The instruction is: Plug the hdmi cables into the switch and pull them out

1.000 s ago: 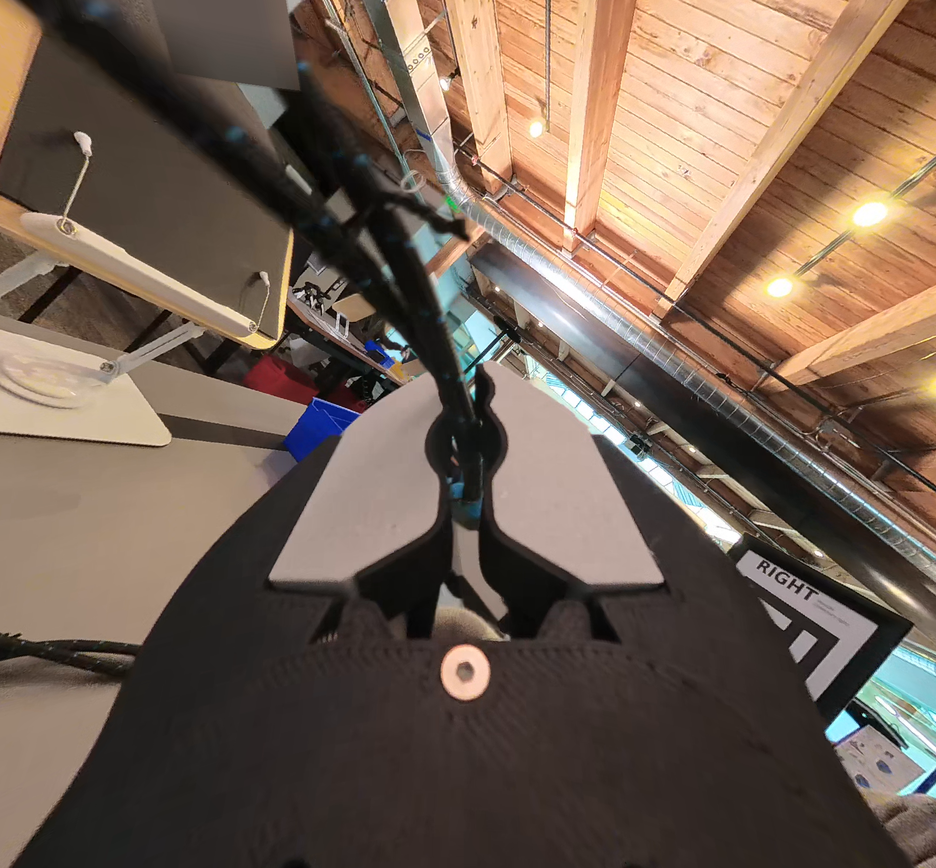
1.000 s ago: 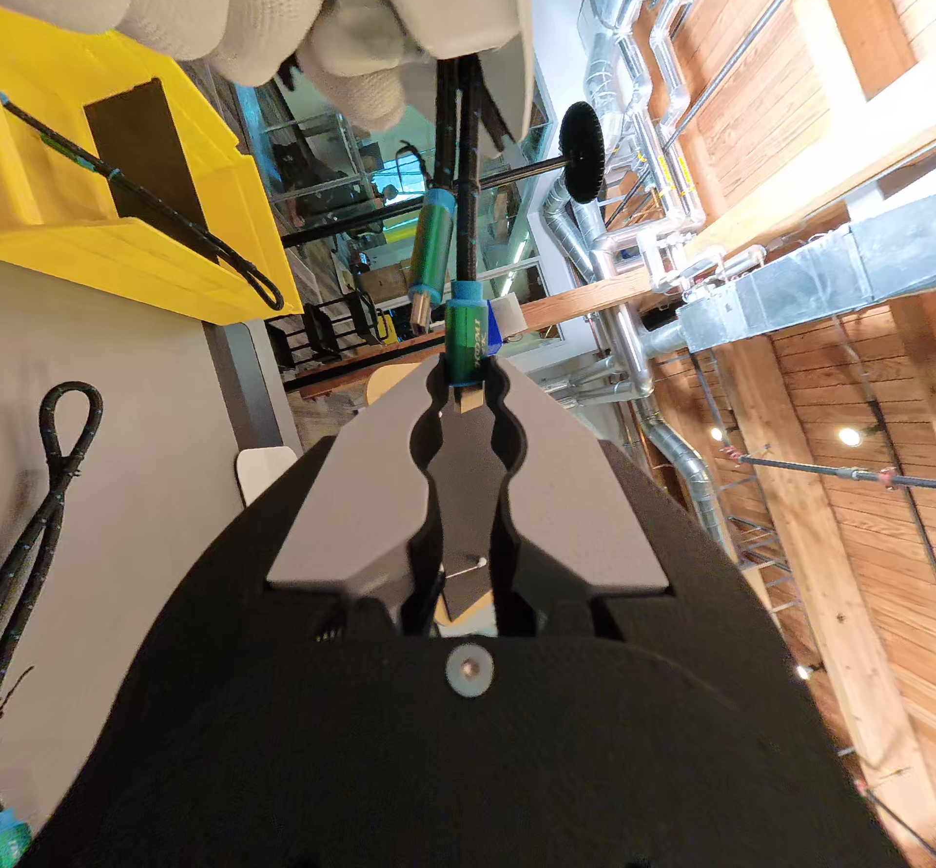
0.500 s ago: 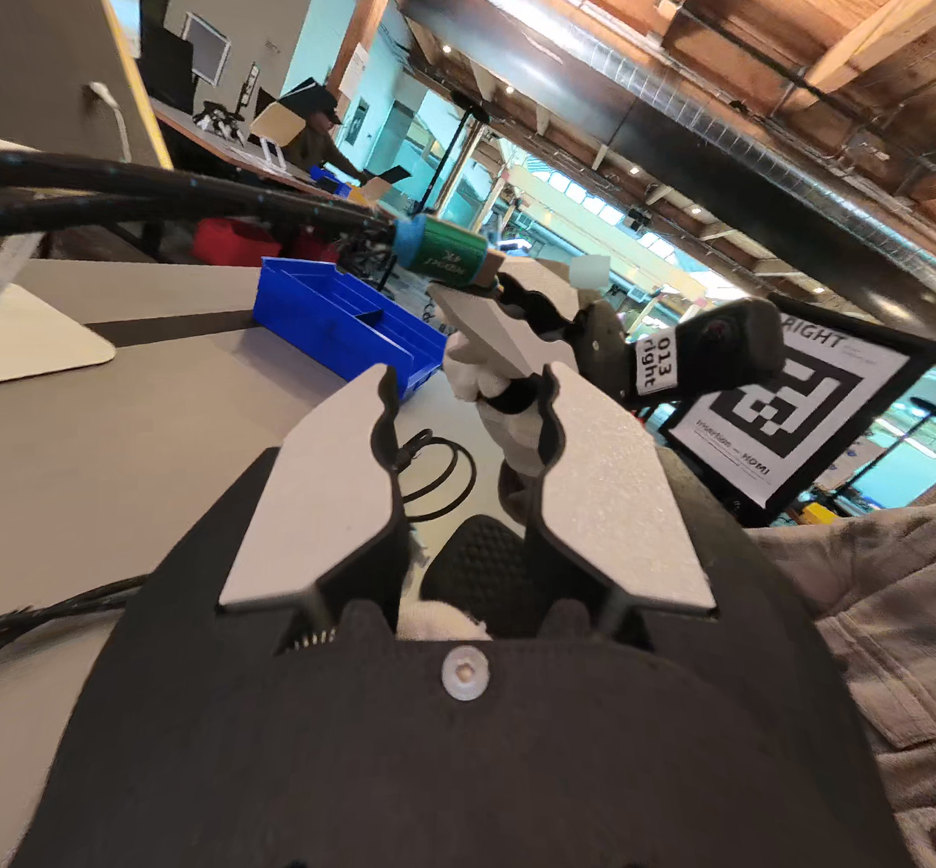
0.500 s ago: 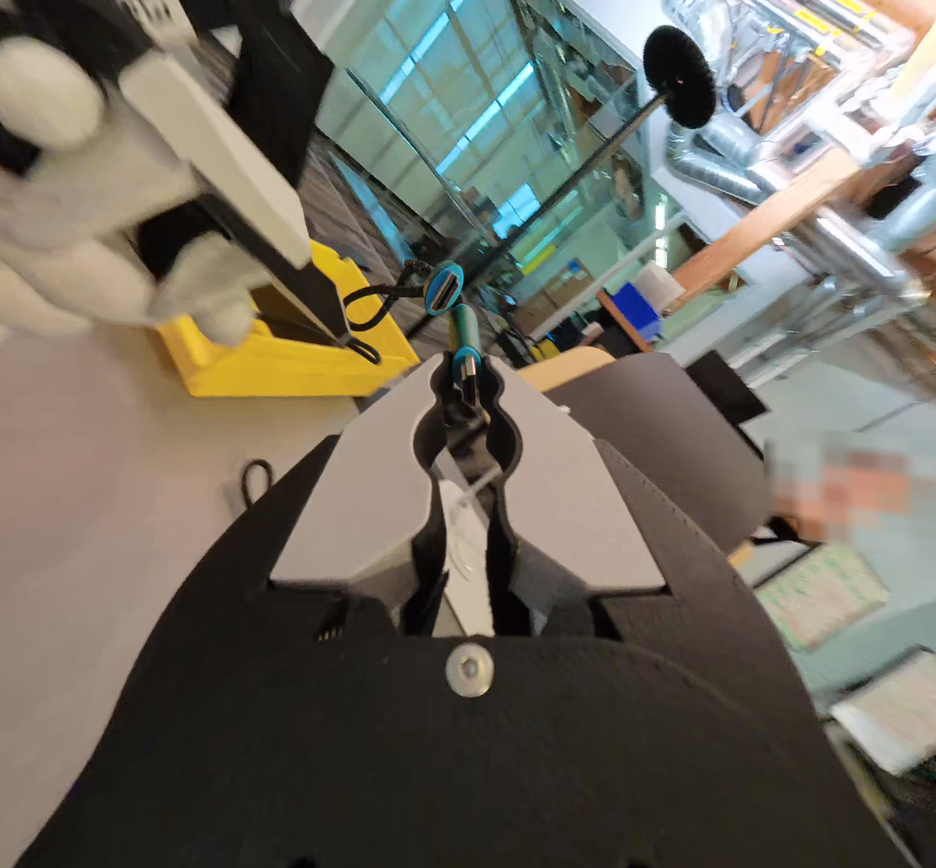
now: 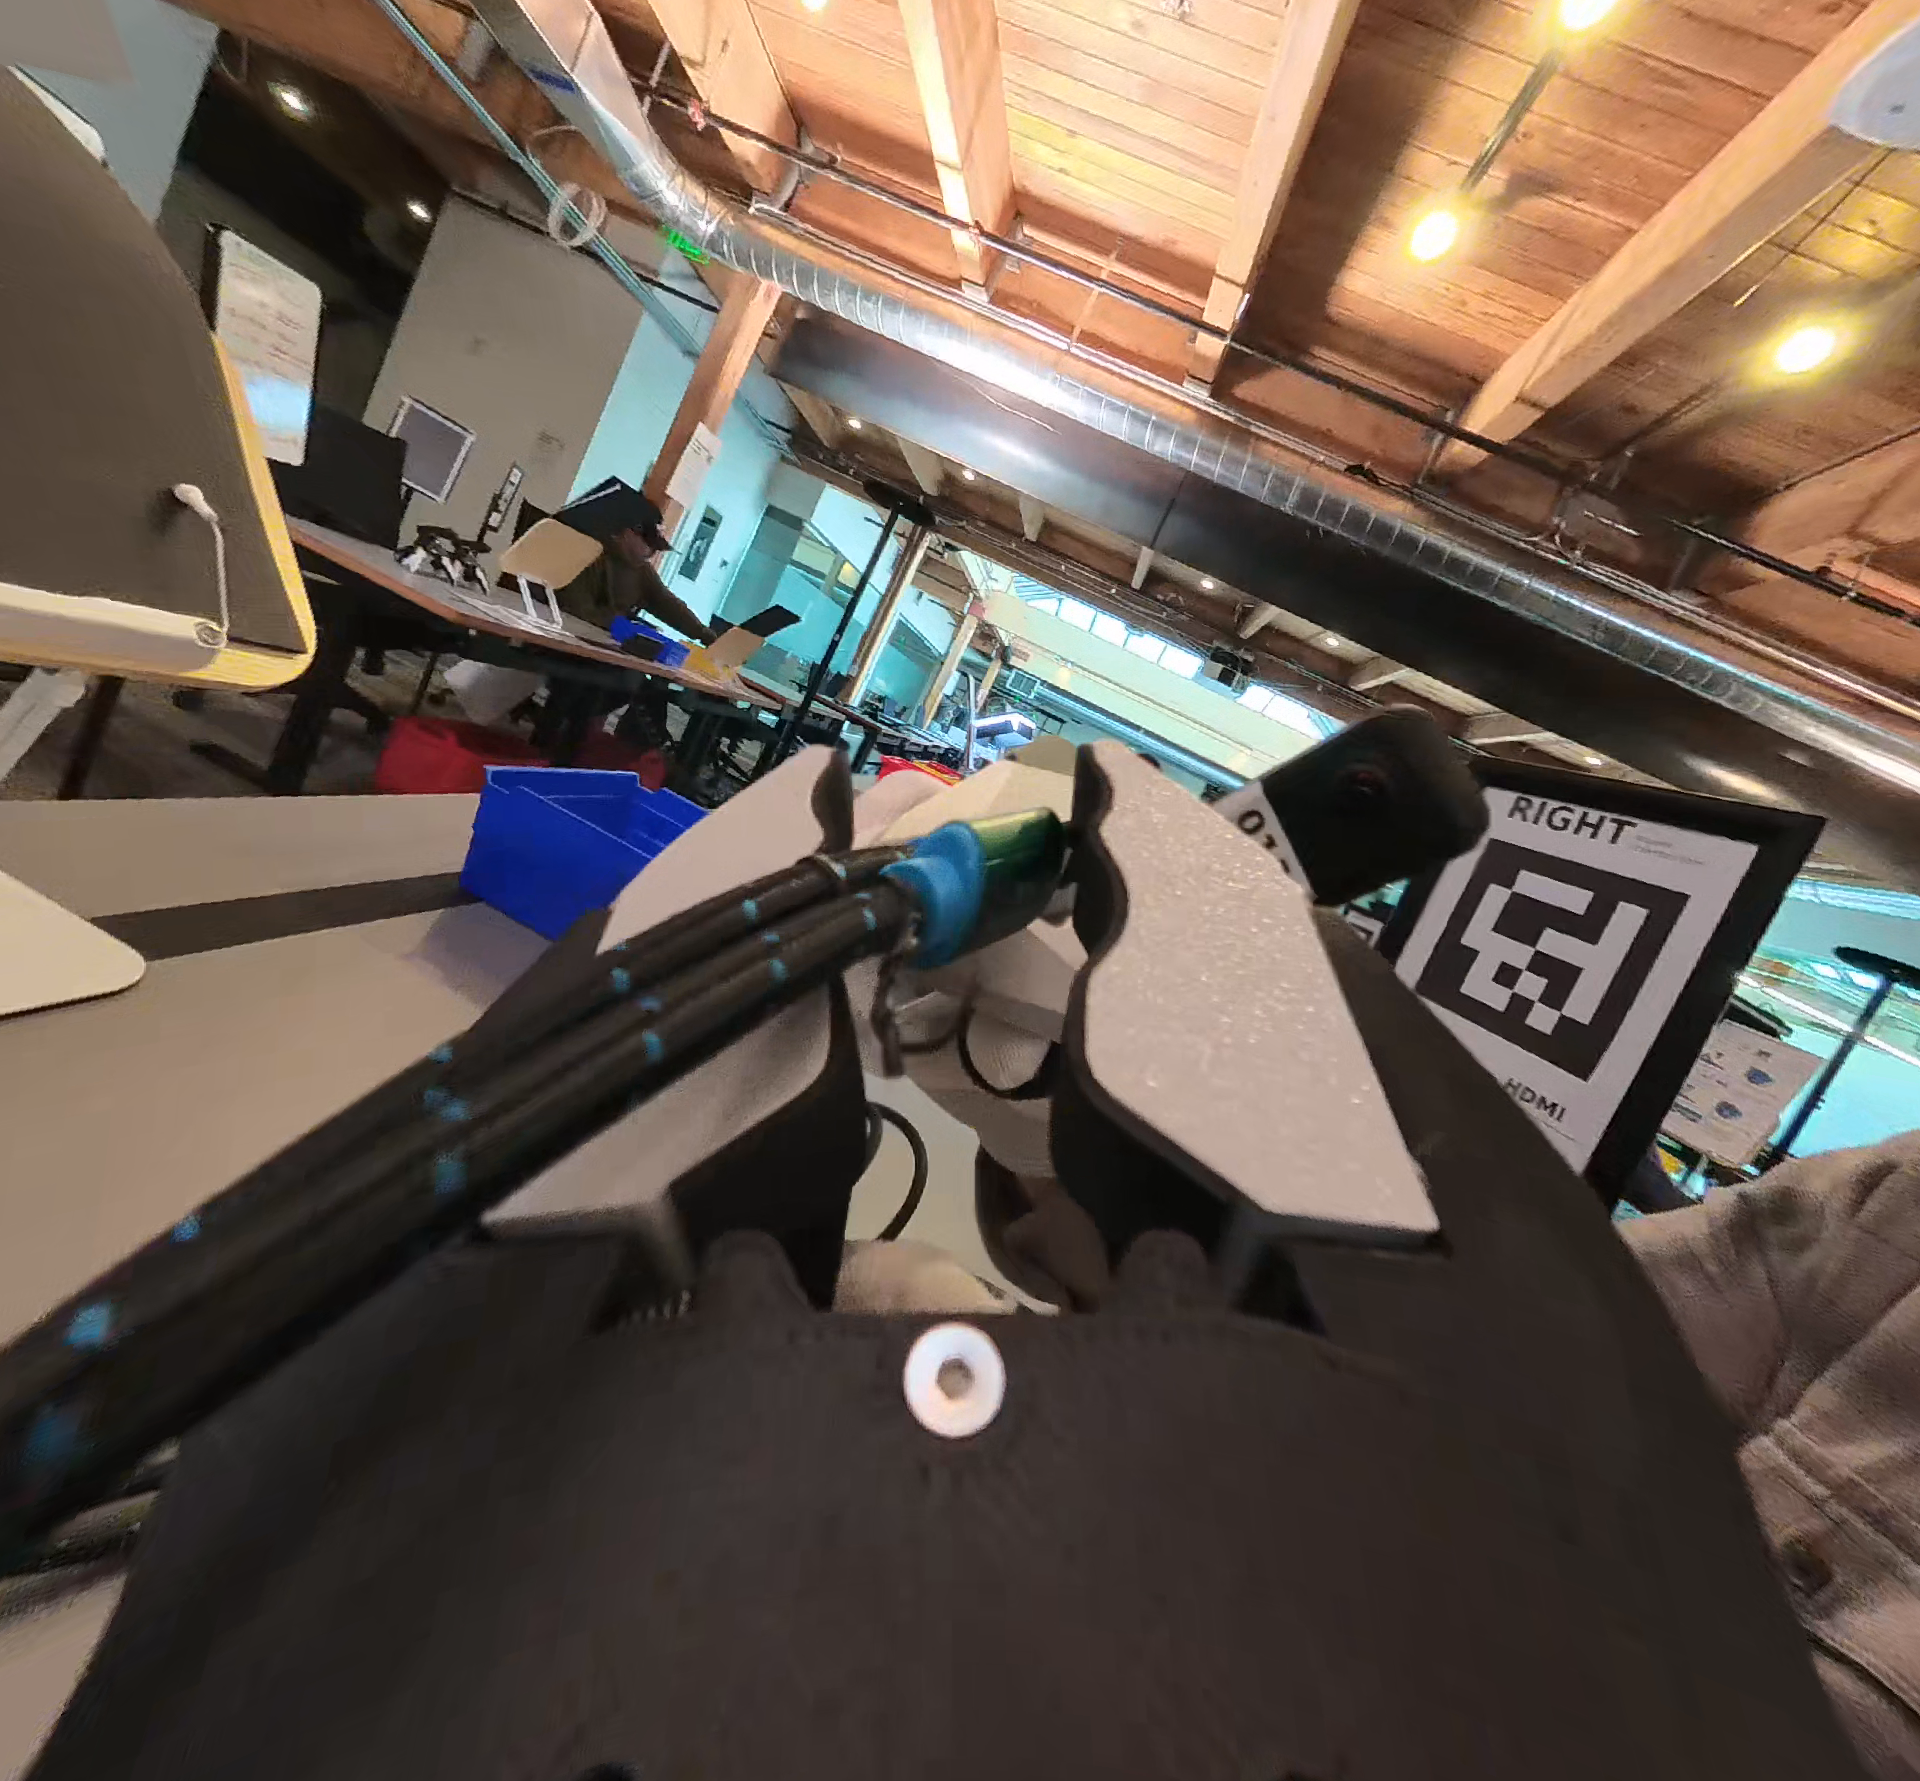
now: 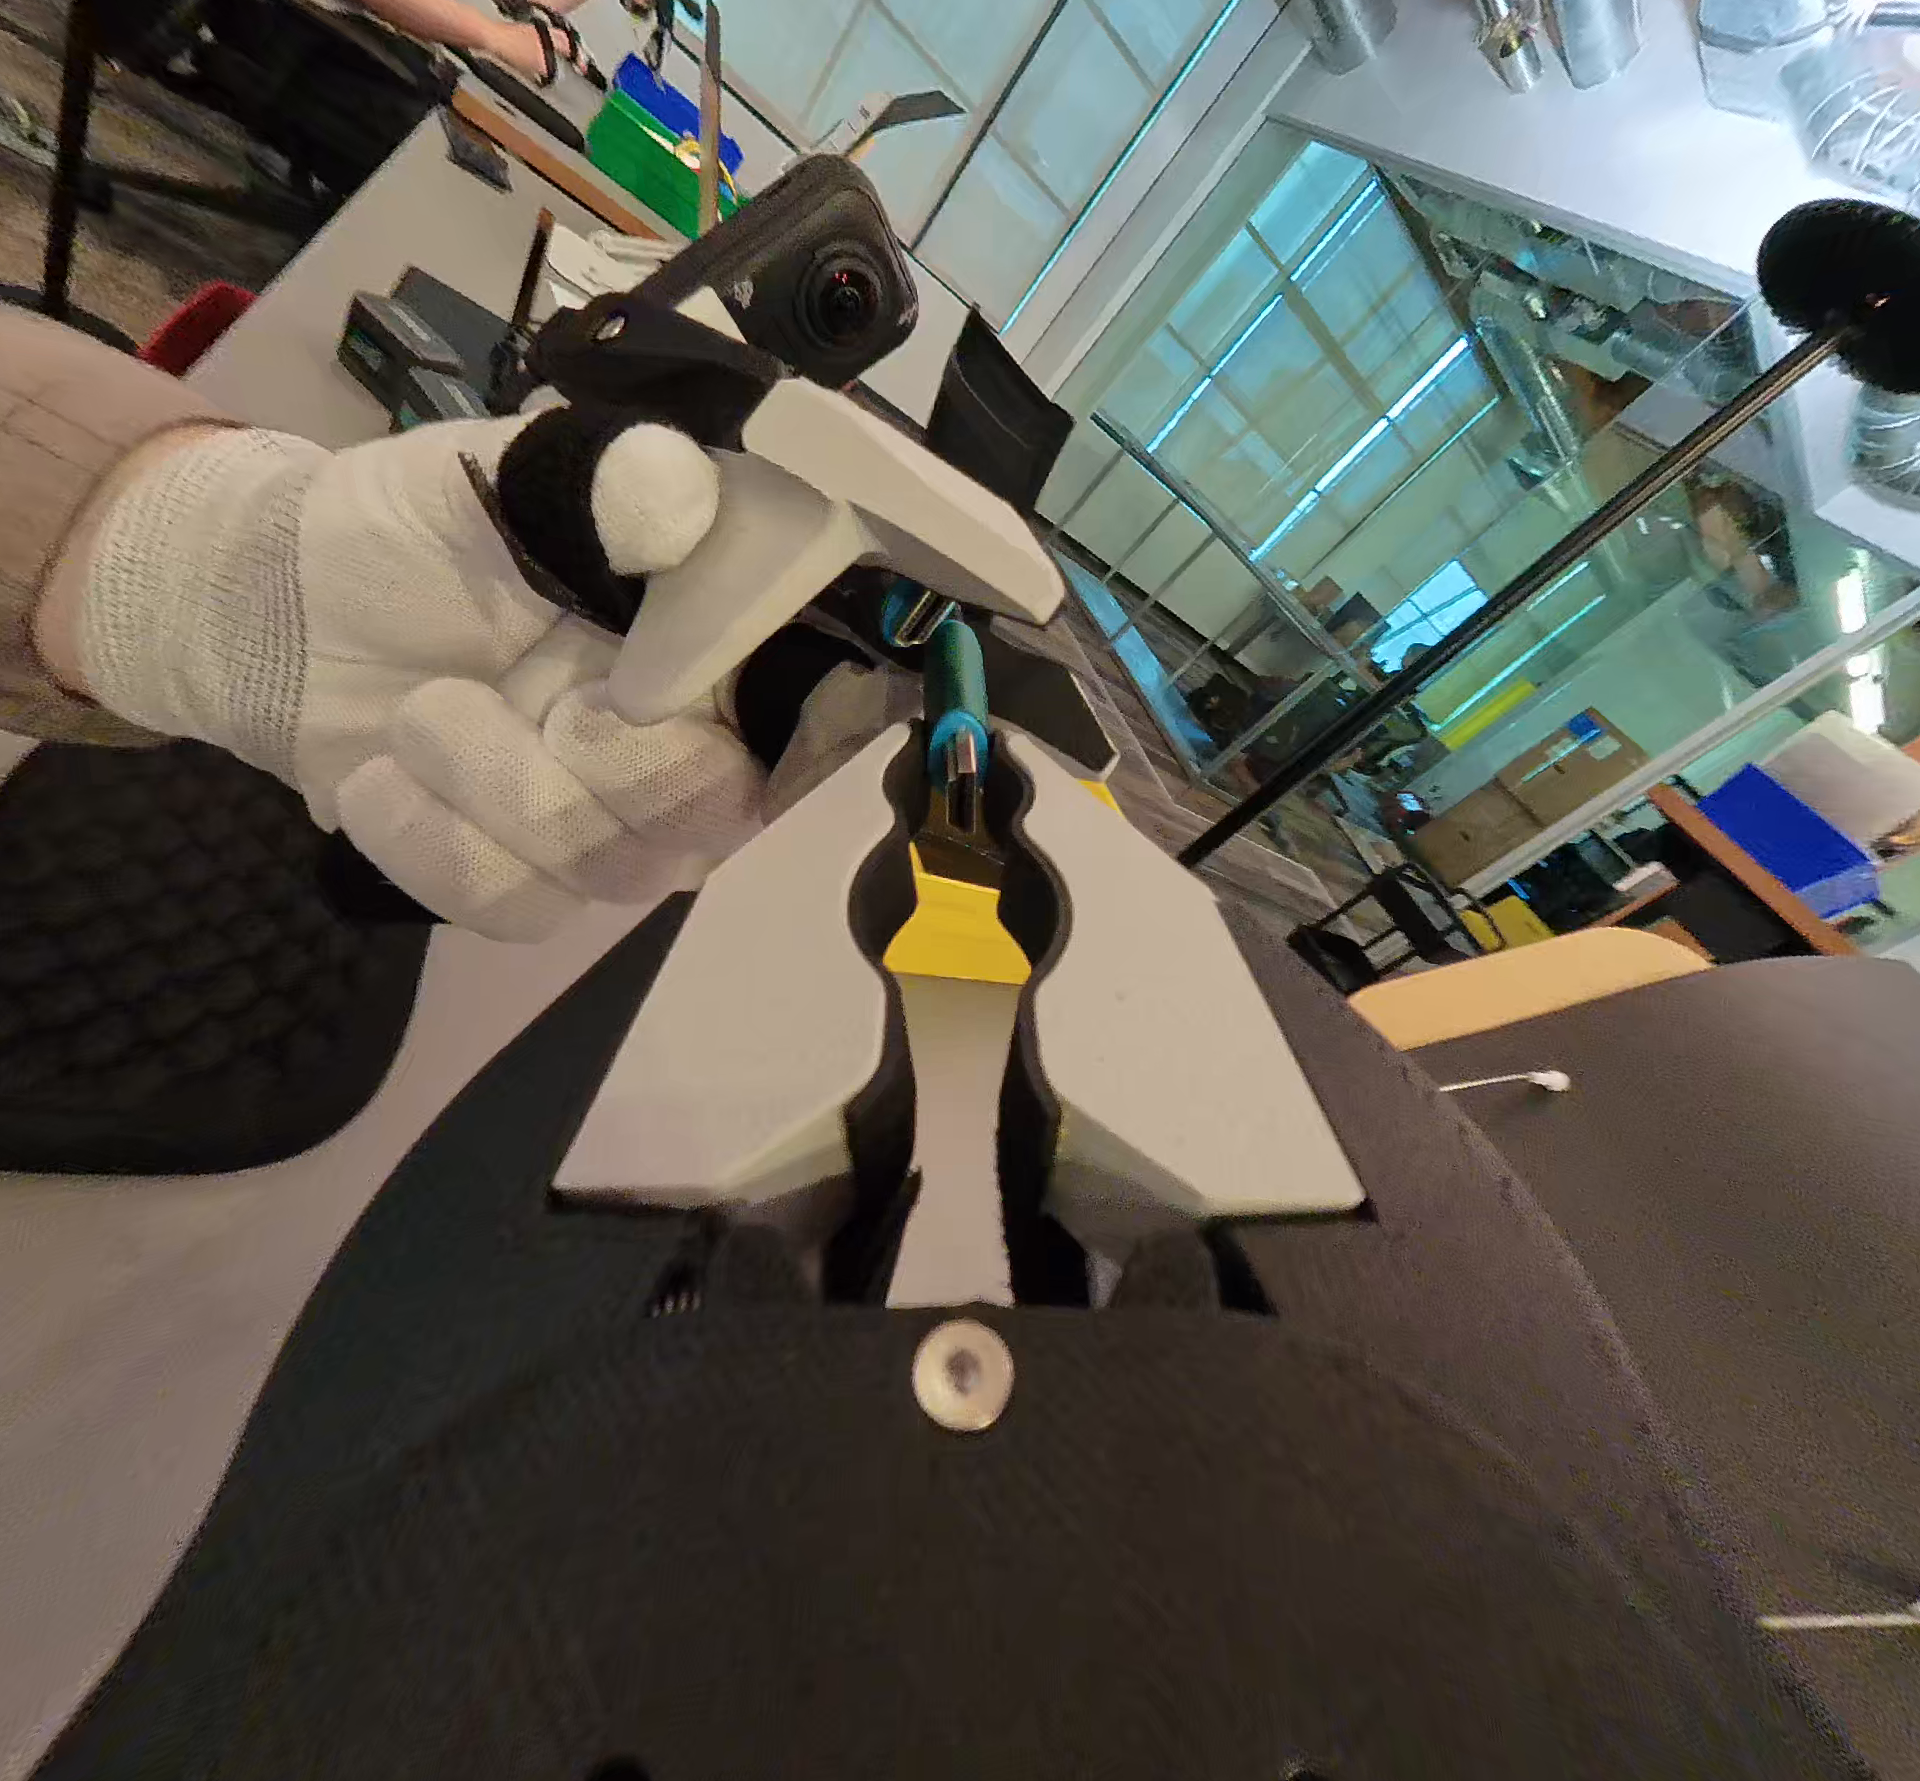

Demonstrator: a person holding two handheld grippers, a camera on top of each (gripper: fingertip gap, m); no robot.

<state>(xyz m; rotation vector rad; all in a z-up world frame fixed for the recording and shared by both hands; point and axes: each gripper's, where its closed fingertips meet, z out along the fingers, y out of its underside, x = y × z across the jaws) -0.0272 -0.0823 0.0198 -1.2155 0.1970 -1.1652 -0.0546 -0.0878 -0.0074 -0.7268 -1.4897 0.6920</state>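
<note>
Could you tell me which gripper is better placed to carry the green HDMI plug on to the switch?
Right: the right gripper is shut on the green plug, while the left gripper is open around the cables.

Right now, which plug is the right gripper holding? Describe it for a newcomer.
Start at the right gripper filling the right wrist view's foreground. Pinched between its grey fingertips is the HDMI plug: green body, blue collar. The second plug above sits outside that pinch.
</note>
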